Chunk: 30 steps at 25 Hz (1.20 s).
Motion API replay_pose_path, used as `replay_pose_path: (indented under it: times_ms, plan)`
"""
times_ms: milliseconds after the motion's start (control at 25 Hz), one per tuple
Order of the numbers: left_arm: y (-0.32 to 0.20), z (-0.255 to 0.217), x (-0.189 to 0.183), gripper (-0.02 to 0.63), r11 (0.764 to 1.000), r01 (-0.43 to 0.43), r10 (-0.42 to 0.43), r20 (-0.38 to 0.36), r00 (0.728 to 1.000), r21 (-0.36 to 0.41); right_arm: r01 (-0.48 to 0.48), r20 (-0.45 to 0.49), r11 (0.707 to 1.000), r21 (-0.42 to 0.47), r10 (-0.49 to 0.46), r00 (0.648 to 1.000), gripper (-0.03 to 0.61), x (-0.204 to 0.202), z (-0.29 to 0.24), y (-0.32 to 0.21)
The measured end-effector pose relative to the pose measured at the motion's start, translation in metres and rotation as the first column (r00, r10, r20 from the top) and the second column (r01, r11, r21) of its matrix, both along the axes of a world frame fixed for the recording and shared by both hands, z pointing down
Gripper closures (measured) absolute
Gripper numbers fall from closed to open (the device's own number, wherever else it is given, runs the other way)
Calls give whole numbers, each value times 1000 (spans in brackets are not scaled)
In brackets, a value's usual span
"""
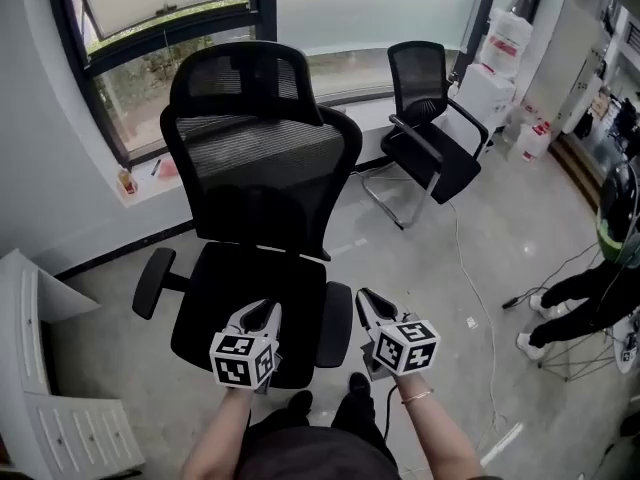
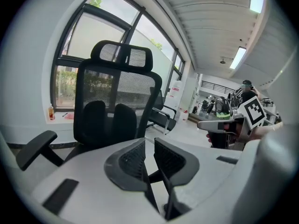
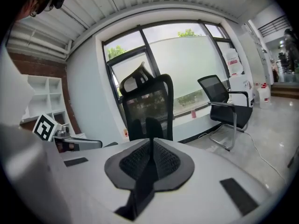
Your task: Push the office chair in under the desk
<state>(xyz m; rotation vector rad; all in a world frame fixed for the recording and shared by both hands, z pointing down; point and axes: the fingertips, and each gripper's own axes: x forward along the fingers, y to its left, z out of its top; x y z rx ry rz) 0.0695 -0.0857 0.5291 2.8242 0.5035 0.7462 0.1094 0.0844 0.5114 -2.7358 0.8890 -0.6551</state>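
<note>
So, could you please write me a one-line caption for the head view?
Left claw slightly open, right claw shut, both empty, pointing at the black mesh office chair before the window.

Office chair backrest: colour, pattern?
Black mesh. The office chair backrest shows best in the head view.

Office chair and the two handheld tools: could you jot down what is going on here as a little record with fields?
Office chair: black mesh, headrest and armrests, seat side towards the person
Left tool: jaws slightly apart, nothing between them
Right tool: jaws together, empty
Contact: neither tool appears to touch the chair yet
Second chair: smaller, black, behind, near the window
</note>
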Motion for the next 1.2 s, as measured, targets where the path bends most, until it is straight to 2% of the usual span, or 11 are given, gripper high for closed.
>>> replay_pose_path:
  times_ms: [160,280,400,520,640,800,1000,1120,1200]
  plan:
    - [-1,20,3,535,990,138,-138,58,989,0,149,58,988,-31,-147,987,572,33,19,-7]
    - [2,31,-2,506,969,246,-245,99,964,1,282,90,958,-53,-277,957,560,53,30,-15]
    - [8,45,-11,479,936,351,-346,143,927,-6,395,133,917,-56,-385,913,531,69,47,-22]
    - [19,65,-29,453,887,460,-445,205,872,-31,515,196,855,-68,-495,847,491,76,71,-27]
    - [30,84,-52,431,836,548,-527,259,810,-12,610,255,788,-87,-574,778,463,78,96,-31]
    - [48,114,-73,414,782,624,-590,321,741,-2,666,320,735,-125,-606,728,437,85,131,-31]
    - [69,145,-90,380,667,743,-659,416,627,-64,748,421,648,-144,-644,639,380,83,171,-32]
    - [78,158,-94,377,624,779,-680,452,578,-59,795,468,592,-134,-669,578,362,81,187,-35]
    - [86,167,-95,370,593,801,-679,483,552,-81,818,496,560,-132,-677,544,347,79,197,-36]
